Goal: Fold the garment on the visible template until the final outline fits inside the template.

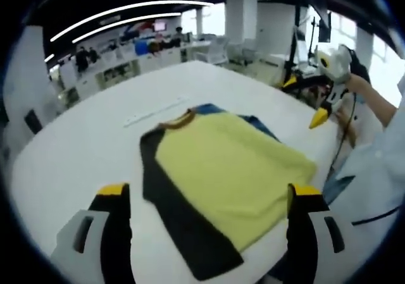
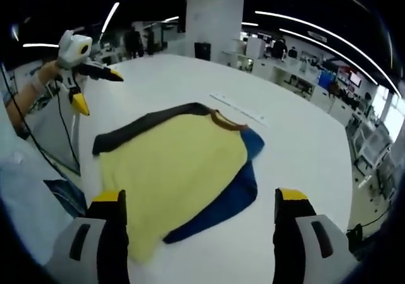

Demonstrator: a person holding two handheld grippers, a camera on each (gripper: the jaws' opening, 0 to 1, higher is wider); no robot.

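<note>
A yellow shirt (image 1: 228, 176) with black and blue parts lies on the white worktop (image 1: 82, 145). Left claw (image 1: 209, 198) and right claw (image 2: 199, 205) hover with jaws spread wide, holding nothing, the shirt at twelve o'clock from each.

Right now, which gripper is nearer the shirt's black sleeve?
Left. The left gripper hovers off the table edge beside the black sleeve; the right gripper is across the shirt, on its blue side.
</note>
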